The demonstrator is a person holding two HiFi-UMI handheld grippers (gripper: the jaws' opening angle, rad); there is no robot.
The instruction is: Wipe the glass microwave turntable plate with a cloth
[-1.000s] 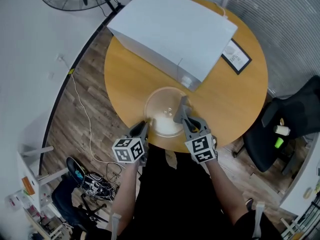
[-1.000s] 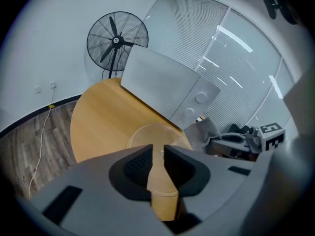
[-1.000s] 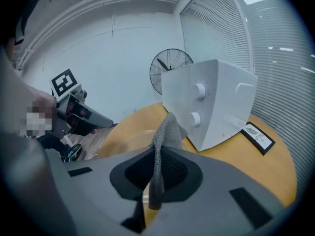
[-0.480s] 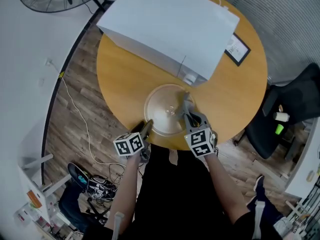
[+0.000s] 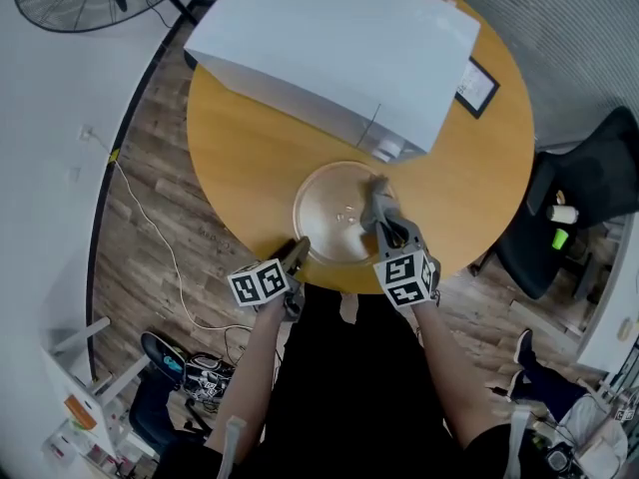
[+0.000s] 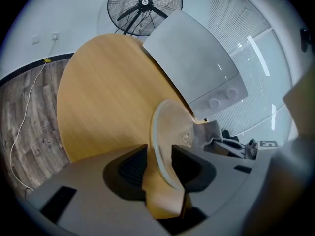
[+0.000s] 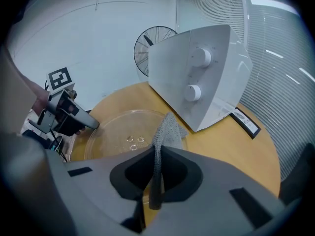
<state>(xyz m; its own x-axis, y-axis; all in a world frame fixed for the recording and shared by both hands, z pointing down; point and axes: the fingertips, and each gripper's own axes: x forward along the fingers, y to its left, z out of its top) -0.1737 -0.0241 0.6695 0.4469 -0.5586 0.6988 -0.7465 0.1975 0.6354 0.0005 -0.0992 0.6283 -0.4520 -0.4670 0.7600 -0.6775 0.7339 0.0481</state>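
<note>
The round wooden table [image 5: 240, 163] carries the white microwave [image 5: 329, 48] on its far side. The glass turntable plate [image 5: 329, 218] lies flat on the tabletop just in front of the microwave, near the edge closest to you.

Your left gripper [image 5: 298, 251] straddles the plate's near-left rim. The rim stands between the jaws, which are opening, and the pads do not press on the glass.

Your right gripper [image 5: 387, 228] is clamped on the grey cloth [image 5: 378, 202]. The cloth's free end reaches over the plate's right side, toward the microwave; contact with the glass cannot be confirmed.

Both grippers point forward and slant downward, with your forearms extended side by side.

Each gripper's cube bears black-and-white square markers. The microwave's front has two round knobs [image 7: 201, 57]. A dark-framed card [image 5: 477, 86] lies on the table right of the microwave, its print too small to read.
</note>
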